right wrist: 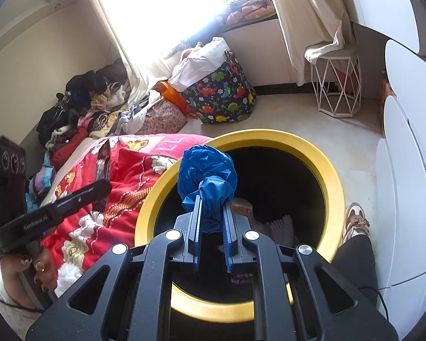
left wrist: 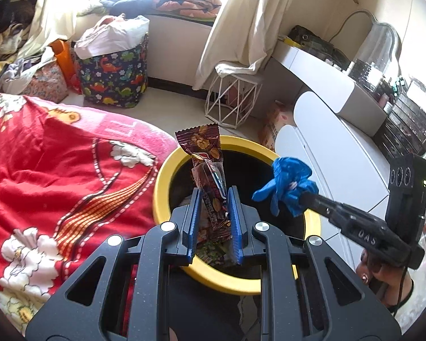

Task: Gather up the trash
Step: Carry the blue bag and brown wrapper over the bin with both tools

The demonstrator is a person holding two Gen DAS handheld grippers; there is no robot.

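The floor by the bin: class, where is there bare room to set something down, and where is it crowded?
Free: the pale floor between the yellow-rimmed bin, the dinosaur-print bag, the white wire stool and the white cabinets. Crowded: the corner left of the dinosaur bag, heaped with clothes and bags, and over the bin, where both grippers hold trash.

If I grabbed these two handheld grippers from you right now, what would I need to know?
Left gripper: shut on a brown snack wrapper, held over the yellow-rimmed bin.
Right gripper: shut on a crumpled blue plastic bag, also over the bin's opening.
Done: both pieces picked up; some trash already lies inside the bin.
Left: open both grippers to drop them in.
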